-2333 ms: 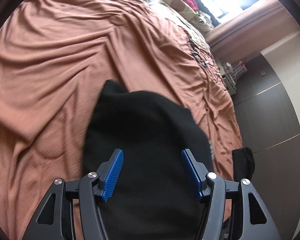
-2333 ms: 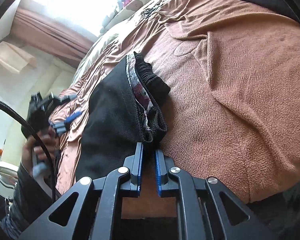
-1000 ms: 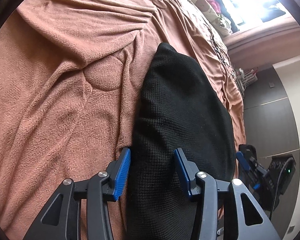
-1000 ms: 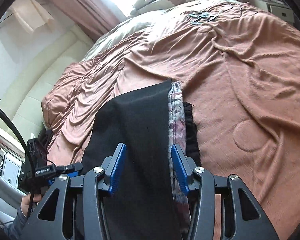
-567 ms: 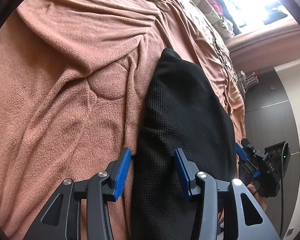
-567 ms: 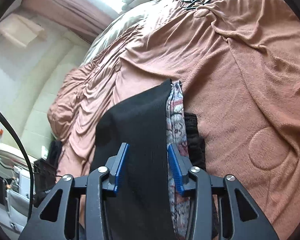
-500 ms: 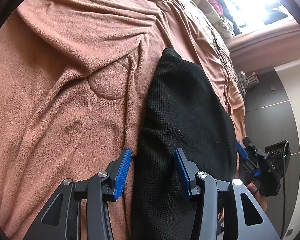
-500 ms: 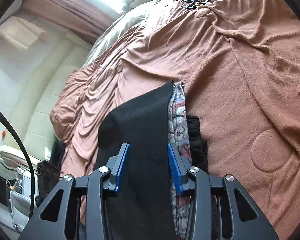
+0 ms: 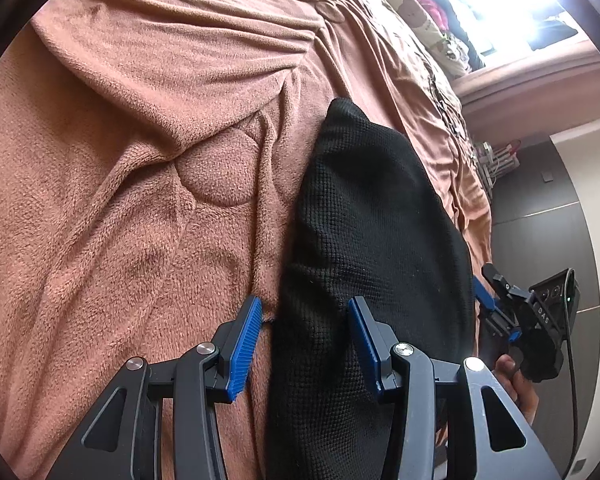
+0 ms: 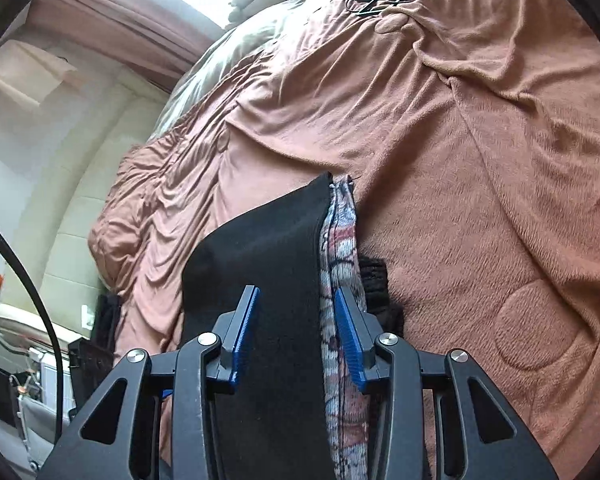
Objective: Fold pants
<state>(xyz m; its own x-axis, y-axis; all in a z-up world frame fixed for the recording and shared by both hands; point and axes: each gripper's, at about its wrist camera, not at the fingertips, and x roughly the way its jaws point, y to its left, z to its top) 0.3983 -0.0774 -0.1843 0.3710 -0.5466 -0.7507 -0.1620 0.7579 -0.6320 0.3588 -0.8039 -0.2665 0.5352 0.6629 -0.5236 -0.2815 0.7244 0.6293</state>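
1. Pants (image 9: 372, 240): black knit, folded into a long bundle, lying on the bed's brown blanket (image 9: 120, 200); a patterned pink-and-grey lining (image 10: 338, 264) shows along one edge in the right wrist view.
2. Your left gripper (image 9: 304, 340): jaws apart, astride the near edge of the pants, one pad over the blanket, the other over the black cloth; no pinch visible.
3. Your right gripper (image 10: 296, 336): jaws narrowed a moment ago, black cloth and lining between them; whether the pads press it, you cannot tell.
4. Your right hand (image 9: 512, 380): seen at the frame edge, holding its gripper beside the pants.
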